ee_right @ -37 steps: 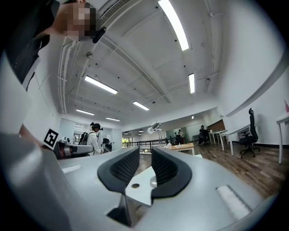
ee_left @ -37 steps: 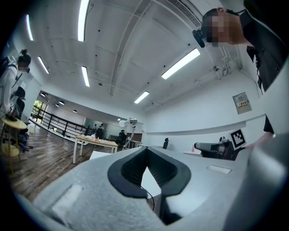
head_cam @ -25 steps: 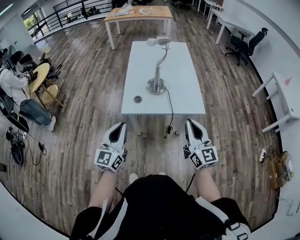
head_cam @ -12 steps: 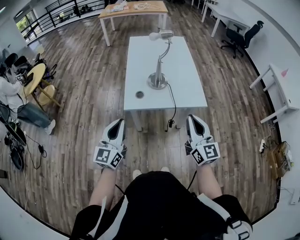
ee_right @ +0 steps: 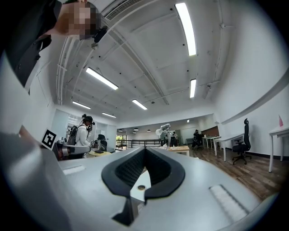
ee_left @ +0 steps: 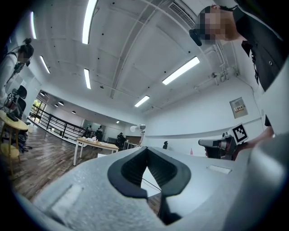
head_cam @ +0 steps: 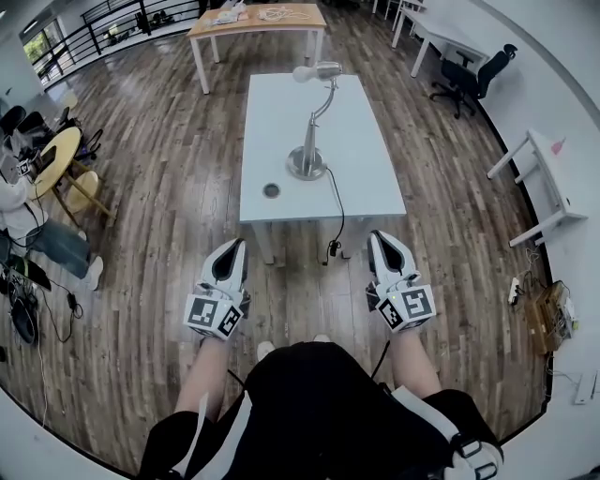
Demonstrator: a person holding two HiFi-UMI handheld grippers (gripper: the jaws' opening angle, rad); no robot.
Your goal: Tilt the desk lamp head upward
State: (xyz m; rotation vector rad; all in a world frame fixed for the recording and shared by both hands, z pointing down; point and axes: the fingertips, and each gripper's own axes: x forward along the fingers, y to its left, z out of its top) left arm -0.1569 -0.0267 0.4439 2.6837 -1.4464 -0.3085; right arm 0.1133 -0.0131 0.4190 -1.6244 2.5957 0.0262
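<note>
lamp [head_cam: 310, 141] upright on white table [head_cam: 370, 183] – both grippers, left [head_cam: 228, 265] and right [head_cam: 387, 257], clenched empty, well short of table.

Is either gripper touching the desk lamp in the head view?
No: the left gripper and the right gripper both hang over the wooden floor, short of the white table where the desk lamp stands.

The desk lamp [head_cam: 308, 157] stands on the table [head_cam: 370, 178], a second table [head_cam: 253, 19] behind it, a chair [head_cam: 467, 82] to its right.
</note>
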